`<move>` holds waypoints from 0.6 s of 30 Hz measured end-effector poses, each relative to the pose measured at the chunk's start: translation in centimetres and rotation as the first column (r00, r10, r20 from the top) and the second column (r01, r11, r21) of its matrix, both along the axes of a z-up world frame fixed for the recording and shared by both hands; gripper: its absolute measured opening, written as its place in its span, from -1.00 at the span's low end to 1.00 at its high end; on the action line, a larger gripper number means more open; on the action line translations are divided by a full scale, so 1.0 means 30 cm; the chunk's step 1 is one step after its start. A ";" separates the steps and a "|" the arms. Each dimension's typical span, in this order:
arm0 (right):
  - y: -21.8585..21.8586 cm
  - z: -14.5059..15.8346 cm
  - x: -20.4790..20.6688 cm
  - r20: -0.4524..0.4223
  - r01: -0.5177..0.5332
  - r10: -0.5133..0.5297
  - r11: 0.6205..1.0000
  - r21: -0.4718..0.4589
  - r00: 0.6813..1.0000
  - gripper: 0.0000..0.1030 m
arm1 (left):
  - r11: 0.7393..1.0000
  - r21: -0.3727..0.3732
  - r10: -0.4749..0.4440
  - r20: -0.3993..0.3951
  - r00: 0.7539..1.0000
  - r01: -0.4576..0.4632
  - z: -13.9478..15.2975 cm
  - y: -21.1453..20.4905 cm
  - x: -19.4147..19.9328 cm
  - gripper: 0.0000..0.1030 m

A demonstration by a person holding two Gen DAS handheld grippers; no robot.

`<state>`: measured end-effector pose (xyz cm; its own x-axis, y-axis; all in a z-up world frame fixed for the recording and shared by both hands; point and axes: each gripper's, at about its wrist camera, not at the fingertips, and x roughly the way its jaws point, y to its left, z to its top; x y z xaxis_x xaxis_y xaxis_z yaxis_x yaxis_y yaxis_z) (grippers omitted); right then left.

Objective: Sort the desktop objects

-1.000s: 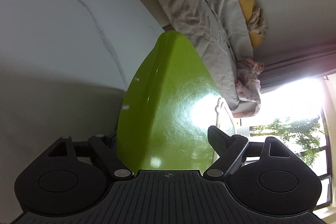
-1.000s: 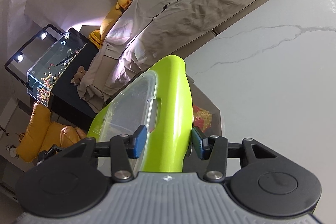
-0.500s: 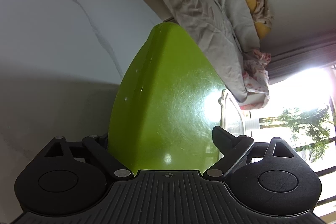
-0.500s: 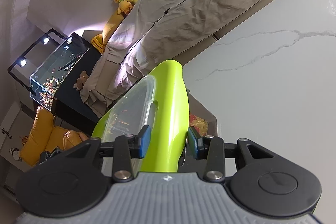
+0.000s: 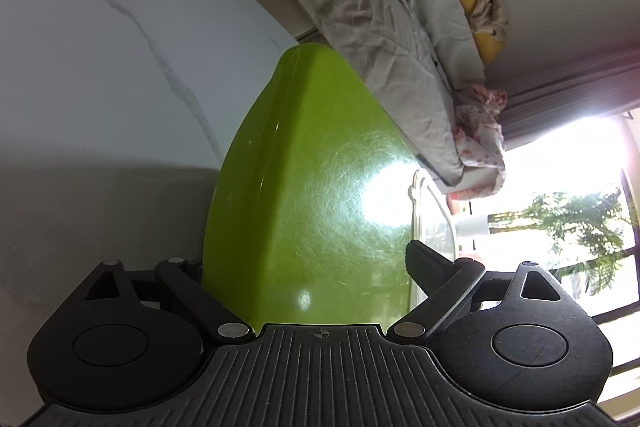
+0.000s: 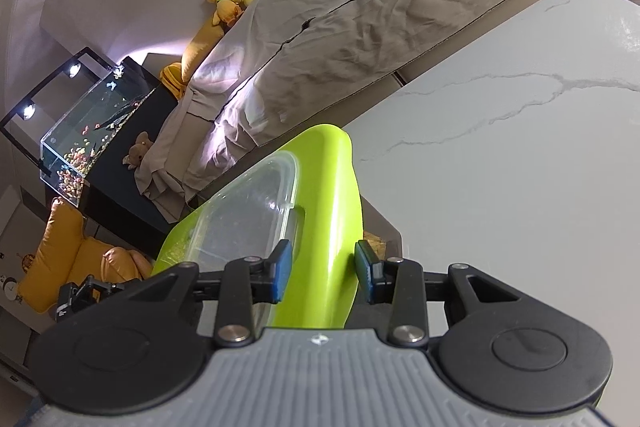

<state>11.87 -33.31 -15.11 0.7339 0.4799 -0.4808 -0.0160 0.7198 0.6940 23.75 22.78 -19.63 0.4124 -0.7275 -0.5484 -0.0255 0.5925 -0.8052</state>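
Green lid [image 6: 324, 227] is being carried by both grippers — right gripper [image 6: 323, 270] pinching its rim, left gripper [image 5: 304, 267] spread wide around its end — probably to keep it level.

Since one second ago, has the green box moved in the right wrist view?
Yes. The green box has moved a little relative to the white marble table: its far tip now reaches closer to the table's far edge.

My left gripper [image 5: 308, 267] is all black: ribbed housing, two round hubs, silver pivot screws, angular link arms, a small crosshair mark at the front edge. My right gripper [image 6: 323, 269] has a grey ribbed housing, black hubs and links, silver screws, blue pads [image 6: 281, 269].
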 end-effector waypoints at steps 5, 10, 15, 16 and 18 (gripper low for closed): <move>-0.001 0.011 -0.001 -0.020 -0.013 0.014 1.000 0.024 1.000 -0.01 | 1.000 -0.025 0.018 0.005 1.000 -0.018 -0.019 0.047 -0.033 0.83; 0.022 0.000 0.006 -0.073 -0.022 0.022 1.000 0.005 0.997 0.01 | 0.998 -0.019 0.052 0.006 0.999 -0.052 -0.019 0.061 -0.043 0.83; 0.033 0.004 0.026 -0.109 -0.003 0.005 1.000 0.024 0.994 0.01 | 0.997 0.062 0.041 0.024 0.999 -0.043 0.002 0.049 -0.019 0.82; 0.037 0.007 0.027 -0.113 0.001 0.001 1.000 0.018 0.994 0.00 | 0.997 0.072 0.036 0.026 0.999 -0.038 0.004 0.051 -0.020 0.82; 0.047 0.015 0.024 -0.113 0.004 -0.004 1.000 -0.007 0.994 0.00 | 0.995 0.086 0.047 0.031 0.998 -0.050 0.008 0.066 -0.029 0.79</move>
